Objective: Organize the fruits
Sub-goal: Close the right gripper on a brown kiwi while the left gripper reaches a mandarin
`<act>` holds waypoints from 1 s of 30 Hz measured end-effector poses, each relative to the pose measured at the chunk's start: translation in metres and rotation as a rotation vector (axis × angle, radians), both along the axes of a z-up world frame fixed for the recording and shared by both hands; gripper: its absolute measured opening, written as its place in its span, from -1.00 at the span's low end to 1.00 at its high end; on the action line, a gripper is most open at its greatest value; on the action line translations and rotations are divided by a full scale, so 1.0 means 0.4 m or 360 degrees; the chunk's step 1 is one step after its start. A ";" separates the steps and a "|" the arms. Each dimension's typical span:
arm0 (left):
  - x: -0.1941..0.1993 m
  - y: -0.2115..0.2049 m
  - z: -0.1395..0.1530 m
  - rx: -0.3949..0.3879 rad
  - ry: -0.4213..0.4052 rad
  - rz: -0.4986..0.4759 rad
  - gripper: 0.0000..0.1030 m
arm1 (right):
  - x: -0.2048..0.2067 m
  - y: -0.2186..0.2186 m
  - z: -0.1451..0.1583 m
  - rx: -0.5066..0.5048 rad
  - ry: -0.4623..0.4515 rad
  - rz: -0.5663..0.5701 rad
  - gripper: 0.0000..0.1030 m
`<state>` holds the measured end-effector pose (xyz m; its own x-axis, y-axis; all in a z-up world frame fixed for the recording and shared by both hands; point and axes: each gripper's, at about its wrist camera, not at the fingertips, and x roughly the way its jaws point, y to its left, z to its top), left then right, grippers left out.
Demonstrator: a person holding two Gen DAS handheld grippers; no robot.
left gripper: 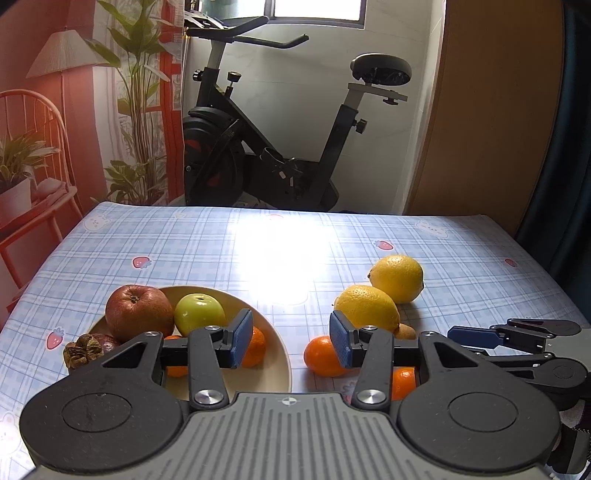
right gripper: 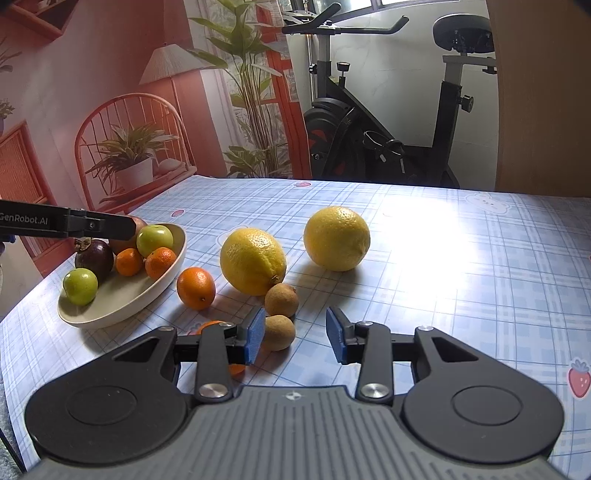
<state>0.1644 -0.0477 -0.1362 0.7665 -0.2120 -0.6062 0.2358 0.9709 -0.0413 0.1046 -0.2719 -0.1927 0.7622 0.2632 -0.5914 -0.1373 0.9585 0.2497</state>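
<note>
I am looking into a room of a home. An exercise bike [left gripper: 266, 122] stands against a white wall, under a window [left gripper: 317, 11]. Left of the bike hangs a printed backdrop [right gripper: 122, 92] picturing a lamp, a wicker chair and potted plants. In front of the bike is the bench, covered with a blue checked cloth [left gripper: 184, 243] printed with strawberries and rabbits. Right of the bike stands a wooden panel [left gripper: 491, 103].

We are hovering our right gripper [right gripper: 295, 338], jaws apart, beside a small brown kiwi [right gripper: 279, 332] on the blue checked worktop [right gripper: 461, 280].
</note>
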 end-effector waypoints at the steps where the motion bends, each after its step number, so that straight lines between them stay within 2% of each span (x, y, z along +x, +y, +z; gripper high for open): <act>1: 0.001 -0.001 0.001 -0.0001 0.0001 -0.0003 -0.06 | 0.005 0.003 -0.002 0.0000 0.0003 0.0015 -0.26; 7: 0.007 -0.011 -0.006 -0.0008 0.0013 -0.0016 -0.06 | 0.029 0.026 -0.015 -0.0012 0.0035 0.0081 -0.31; 9: 0.007 -0.015 -0.010 -0.0011 0.0023 -0.0020 -0.06 | 0.034 0.033 -0.018 -0.0037 0.0047 0.0116 -0.42; 19: 0.020 -0.030 -0.025 -0.0020 0.0069 -0.0046 -0.06 | 0.048 0.044 -0.023 -0.0051 0.0057 0.0154 -0.41; 23: 0.022 -0.024 -0.025 -0.0032 0.0075 -0.0040 -0.07 | 0.057 0.047 -0.035 -0.0076 0.0115 0.0139 -0.40; 30: 0.019 -0.018 -0.026 -0.0049 0.0096 -0.0038 -0.08 | 0.048 0.042 -0.036 -0.0059 0.0104 0.0119 -0.41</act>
